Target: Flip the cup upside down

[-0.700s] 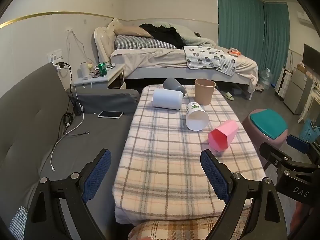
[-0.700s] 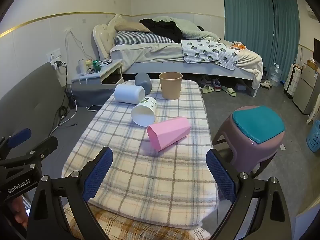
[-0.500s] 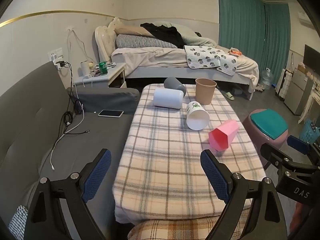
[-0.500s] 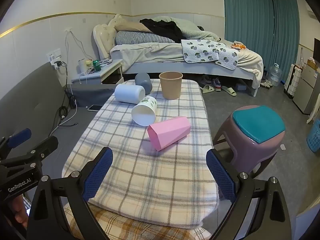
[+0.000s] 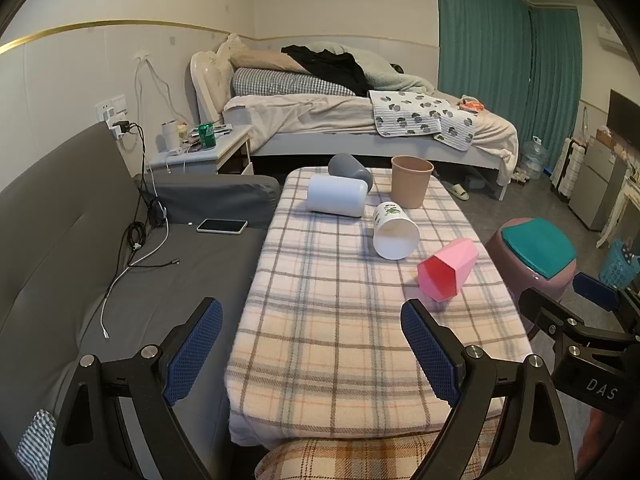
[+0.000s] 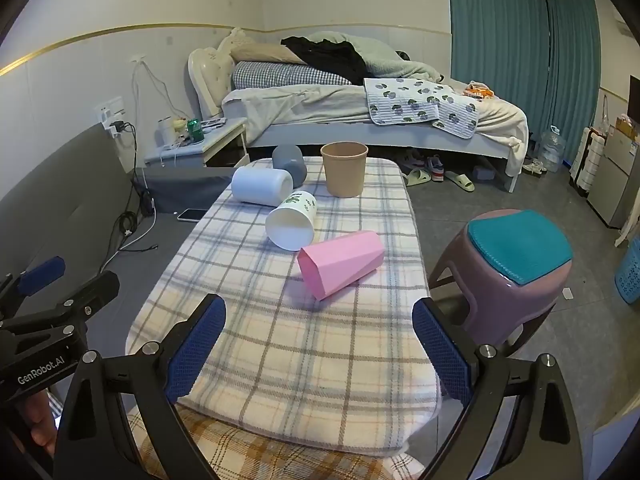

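Note:
Several cups sit on a plaid-covered table (image 5: 340, 320) (image 6: 288, 336). A pink faceted cup (image 5: 448, 270) (image 6: 340, 264) lies on its side, mouth toward me. A white cup with a green print (image 5: 394, 230) (image 6: 292, 220) lies on its side. A white cylinder cup (image 5: 336, 196) (image 6: 262, 186) and a grey cup (image 5: 350, 170) (image 6: 289, 162) also lie down. A tan cup (image 5: 411, 182) (image 6: 344, 168) stands upright. My left gripper (image 5: 312, 344) and right gripper (image 6: 320, 344) are both open and empty, over the table's near end.
A grey sofa (image 5: 80, 264) with a phone (image 5: 222, 226) and cables lies left of the table. A purple stool with a teal seat (image 5: 536, 252) (image 6: 516, 264) stands to the right. A bed (image 5: 360, 120) and a nightstand (image 5: 200, 152) are behind.
Both views have shifted very slightly; the cups have not moved and both grippers stay open.

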Demonstrator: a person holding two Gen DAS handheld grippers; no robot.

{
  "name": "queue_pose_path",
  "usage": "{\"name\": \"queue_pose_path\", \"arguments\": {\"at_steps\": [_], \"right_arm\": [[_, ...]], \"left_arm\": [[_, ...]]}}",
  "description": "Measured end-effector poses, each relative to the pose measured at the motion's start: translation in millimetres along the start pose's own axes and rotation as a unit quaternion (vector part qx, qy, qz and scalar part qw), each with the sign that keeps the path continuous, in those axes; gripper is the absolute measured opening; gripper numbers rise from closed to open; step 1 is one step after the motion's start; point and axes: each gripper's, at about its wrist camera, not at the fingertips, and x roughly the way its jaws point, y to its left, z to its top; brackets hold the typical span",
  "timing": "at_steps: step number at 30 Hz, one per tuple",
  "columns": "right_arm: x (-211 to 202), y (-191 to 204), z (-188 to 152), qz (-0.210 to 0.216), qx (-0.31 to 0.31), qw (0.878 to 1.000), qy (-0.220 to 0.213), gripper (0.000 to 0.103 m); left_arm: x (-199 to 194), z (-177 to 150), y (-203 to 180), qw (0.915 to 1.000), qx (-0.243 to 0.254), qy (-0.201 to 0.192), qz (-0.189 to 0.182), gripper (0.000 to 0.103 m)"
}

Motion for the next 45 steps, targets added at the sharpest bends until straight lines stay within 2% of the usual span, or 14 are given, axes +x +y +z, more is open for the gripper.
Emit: {"name": "queue_pose_path", "arguments": {"at_steps": [45], "right_arm": [[1.1, -0.1, 0.4, 0.001, 0.002, 1.000, 0.003, 0.095]], "left_arm": [[3.3, -12.3, 12.6, 1.0000, -0.001, 0.003, 0.004, 0.094]]}}
